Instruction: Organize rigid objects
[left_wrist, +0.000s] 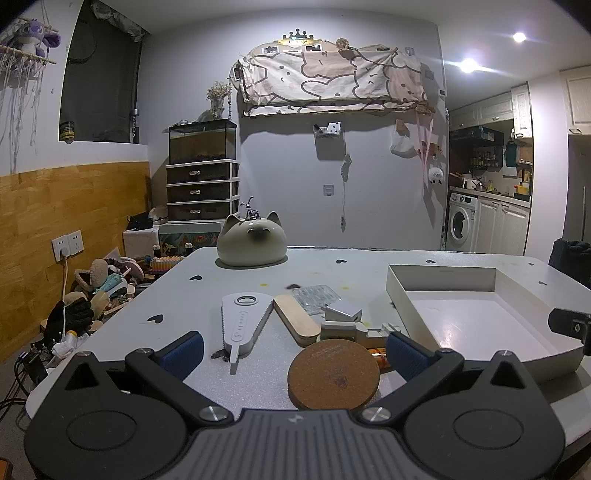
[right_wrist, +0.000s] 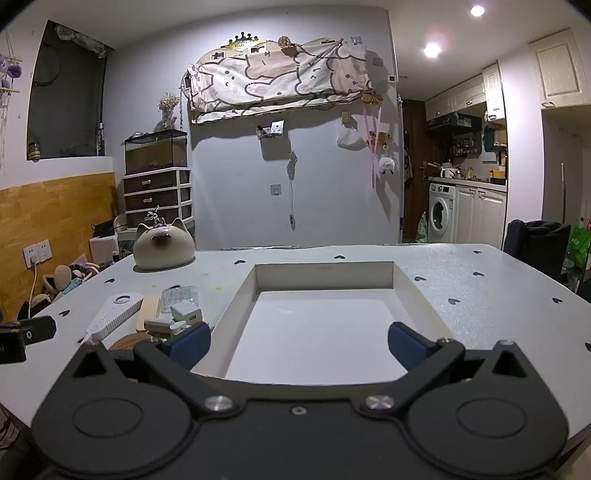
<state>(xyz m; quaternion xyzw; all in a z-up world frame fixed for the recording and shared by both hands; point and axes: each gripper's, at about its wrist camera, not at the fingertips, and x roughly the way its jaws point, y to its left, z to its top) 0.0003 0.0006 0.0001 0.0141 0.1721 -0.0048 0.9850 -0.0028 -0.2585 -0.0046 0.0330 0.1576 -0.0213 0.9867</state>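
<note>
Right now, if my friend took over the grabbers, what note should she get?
Left gripper: open, holding nothing, above the cork coaster.
Right gripper: open, holding nothing, over the white tray.
Things: coaster, grey comb-like tool, wooden stick, white charger and clear plastic pack all lie on the table left of the tray.
Done: nothing; the tray holds nothing.
Left: move each piece in.

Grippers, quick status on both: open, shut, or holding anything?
Left gripper: open, holding nothing; the cork coaster lies on the table between its fingers.
Right gripper: open, empty, over the white tray.
</note>
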